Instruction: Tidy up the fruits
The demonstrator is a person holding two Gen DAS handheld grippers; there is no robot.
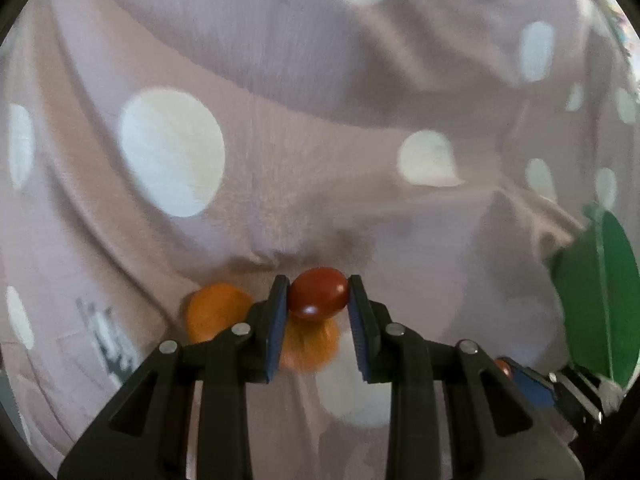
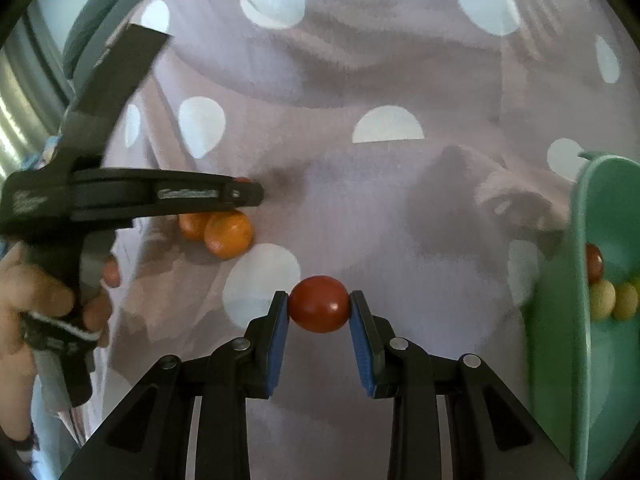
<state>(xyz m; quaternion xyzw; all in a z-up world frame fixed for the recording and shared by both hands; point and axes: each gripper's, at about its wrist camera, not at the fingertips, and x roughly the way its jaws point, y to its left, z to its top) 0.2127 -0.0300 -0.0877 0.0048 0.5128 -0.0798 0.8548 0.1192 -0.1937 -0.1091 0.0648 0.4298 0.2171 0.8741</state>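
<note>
Both tongs grasp red fruits: left tongs [image 1: 318,300] one tomato [image 1: 318,293], right tongs [image 2: 319,310] another [image 2: 319,304]. Carry gently to the green bowl [image 2: 576,280], avoid squeezing.

a pale pink cloth [image 2: 360,208] is dotted with white spots. red tomatoes [image 1: 318,293] [image 2: 319,304] are seen between blue pads [image 1: 277,332] [image 2: 362,350] on black grippers. orange fruits [image 2: 228,234] and a teal-green tray [image 2: 576,320] holding yellow fruits [image 2: 602,300] are shown.
</note>
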